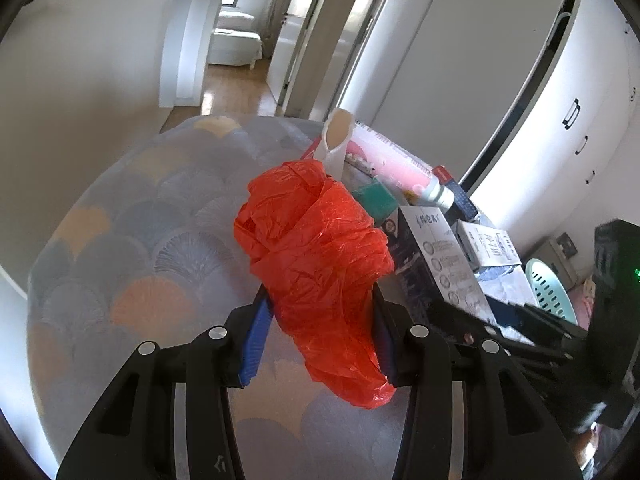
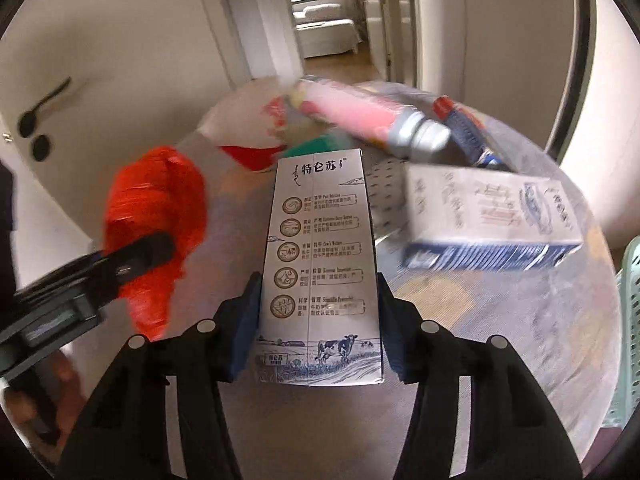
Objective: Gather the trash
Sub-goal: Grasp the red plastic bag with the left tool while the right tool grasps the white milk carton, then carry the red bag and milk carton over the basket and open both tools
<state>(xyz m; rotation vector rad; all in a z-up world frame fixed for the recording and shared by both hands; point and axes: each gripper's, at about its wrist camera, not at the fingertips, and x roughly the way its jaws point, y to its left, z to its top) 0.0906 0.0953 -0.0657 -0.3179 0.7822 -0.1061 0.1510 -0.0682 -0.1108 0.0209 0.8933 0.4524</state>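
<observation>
A crumpled red plastic bag (image 1: 316, 240) is pinched between the blue pads of my left gripper (image 1: 320, 312), above the round table. The right wrist view shows the same bag (image 2: 156, 208) at the left with one of that gripper's fingers (image 2: 140, 258) across it. My right gripper (image 2: 318, 292) is shut on a white and blue milk carton (image 2: 320, 264), gripping its two long sides. This carton (image 1: 436, 256) stands just right of the bag, with the right gripper's black fingers (image 1: 480, 320) on it.
The table wears a scallop-patterned cloth (image 1: 140, 240). On it lie a second milk carton (image 2: 488, 220), a pink tube with a silver cap (image 2: 360, 116), a small green box (image 1: 376, 200) and a blue tube (image 2: 468, 128). A pale green basket (image 2: 628, 280) sits beyond the right edge.
</observation>
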